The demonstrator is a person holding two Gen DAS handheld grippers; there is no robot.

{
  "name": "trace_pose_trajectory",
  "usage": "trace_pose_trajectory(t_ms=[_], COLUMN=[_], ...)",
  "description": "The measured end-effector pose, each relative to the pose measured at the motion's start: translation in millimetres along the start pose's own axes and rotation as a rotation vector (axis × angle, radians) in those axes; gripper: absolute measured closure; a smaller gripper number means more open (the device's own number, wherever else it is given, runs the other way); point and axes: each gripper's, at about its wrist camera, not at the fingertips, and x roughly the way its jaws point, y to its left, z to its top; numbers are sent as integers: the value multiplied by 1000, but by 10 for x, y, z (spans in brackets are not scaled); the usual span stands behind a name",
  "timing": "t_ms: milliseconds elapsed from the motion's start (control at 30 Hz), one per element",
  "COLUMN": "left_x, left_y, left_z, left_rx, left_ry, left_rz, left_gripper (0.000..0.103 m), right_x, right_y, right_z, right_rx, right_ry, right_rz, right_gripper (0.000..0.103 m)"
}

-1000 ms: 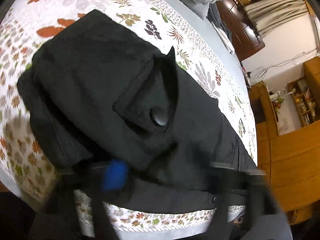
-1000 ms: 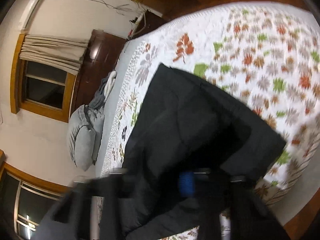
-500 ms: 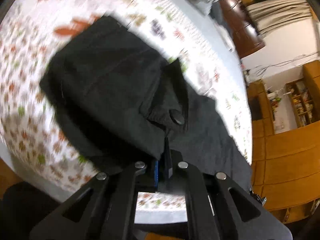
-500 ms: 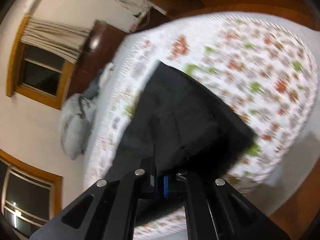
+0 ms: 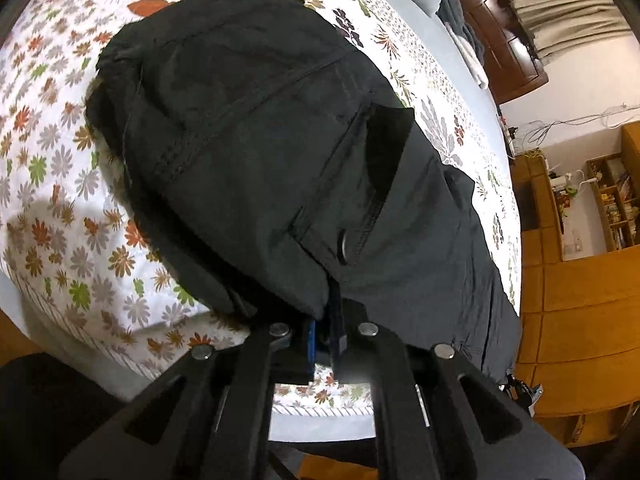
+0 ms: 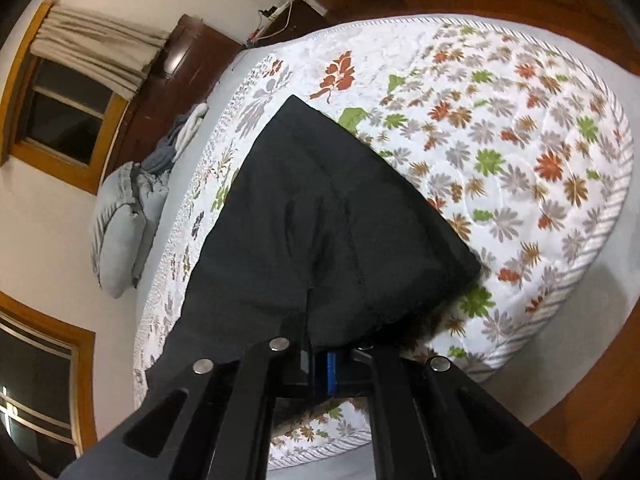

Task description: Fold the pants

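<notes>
No readable text in either view

The spines of the books on the light wooden wall shelf (image 5: 614, 204) (seen only in the left wrist view) are too small to read, and nothing else carries any lettering, number or sign.

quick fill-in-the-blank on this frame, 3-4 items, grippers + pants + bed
1. The pants are ____ in colour.
2. Both the left gripper and the right gripper are shut on the ____.
3. The pants lie on a mattress printed with a ____ pattern.
4. In the left wrist view, a round ____ sits on the pocket flap of the pants.

Missing words: black; pants; floral; button
</notes>
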Motion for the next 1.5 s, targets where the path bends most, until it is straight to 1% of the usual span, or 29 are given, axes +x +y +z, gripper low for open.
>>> trace_pose_trajectory(t_ms=[33, 67, 100, 133, 167, 200, 233, 300, 400, 433, 467, 500, 567, 633, 700, 733, 767, 867, 900, 933, 1033, 1133, 1167, 1200, 1233, 1300, 1367, 1467, 1500], left_x=[-3, -20, -48, -88, -146, -231, -323, -523, -743, -792, -818, -810, -716, -521, -291, -178, -95, 26, 57, 76, 103, 28, -16, -111, -210, -406, -523, -475, -430], left_y=[22, 57, 83, 96, 81, 34, -24, -157, -373, -469, -551, -639, -717, -711, -656, -593, -497, -303, -248, -197, -133, -132, -170, -213, -252, -321, -324, -119, -25], left_z=[-6, -16, -24, -31, -47, -73, -101, -145, -128, -91, -41, 39, 209, 408, 569, 652, 727, 853, 893, 893, 917, 917, 902, 863, 827, 751, 714, 718, 723], left_rx=[-9, -15, -24, -27, -17, 11, 50, 145, 270, 317, 357, 394, 415, 410, 406, 385, 345, 276, 247, 235, 228, 221, 235, 257, 275, 321, 347, 317, 296], left_ry=[4, 8, 15, 18, 20, 9, -9, -45, -90, -118, -145, -167, -168, -135, -89, -63, -35, 22, 40, 48, 62, 47, 33, 3, -30, -96, -142, -105, -80], left_rz=[-4, -5, -13, -18, -19, 5, 40, 97, 140, 156, 169, 180, 170, 180, 224, 258, 268, 251, 248, 247, 258, 243, 244, 244, 239, 235, 274, 341, 357], left_gripper=[91, 88, 87, 80, 73, 54, 38, 33, 29, 25, 22, 17, 15, 15, 15, 15, 15, 20, 22, 26, 33, 34, 33, 26, 20, 14, 12, 12, 12], right_x=[-5, 4, -21, -32, -93, -170, -287, -490, -742, -792, -765, -646, -270, 101, 399, 518, 669, 942, 988, 1020, 956, 641, 537, 363, 252, -9, -152, -171, -112], right_y=[-5, 10, 15, 49, 72, 47, 49, 56, 229, 358, 469, 599, 793, 903, 949, 937, 909, 813, 769, 741, 696, 730, 747, 753, 772, 742, 677, 500, 408], right_z=[8, 16, 23, 41, 61, 79, 99, 161, 320, 395, 461, 530, 626, 731, 858, 899, 953, 1021, 1038, 1044, 1073, 990, 951, 843, 777, 574, 436, 235, 203], right_rx=[-2, -7, -16, -20, -24, -30, -46, -79, -163, -201, -226, -250, -293, -308, -271, -250, -216, -178, -173, -163, -140, -141, -148, -174, -196, -241, -244, -219, -210], right_ry=[6, 14, 18, 21, 19, 8, -15, -55, -152, -193, -200, -175, -86, -30, 11, 41, 72, 139, 148, 153, 156, 109, 99, 89, 87, 85, 90, 127, 143], right_rz=[1, -6, -11, -10, -16, -24, -47, -99, -224, -230, -216, -193, -181, -185, -170, -159, -171, -226, -240, -244, -203, -114, -100, -96, -102, -110, -104, -117, -141], right_gripper=[99, 97, 92, 84, 82, 71, 67, 61, 62, 62, 62, 62, 66, 67, 67, 67, 67, 76, 84, 88, 85, 80, 78, 66, 63, 63, 63, 64, 68])
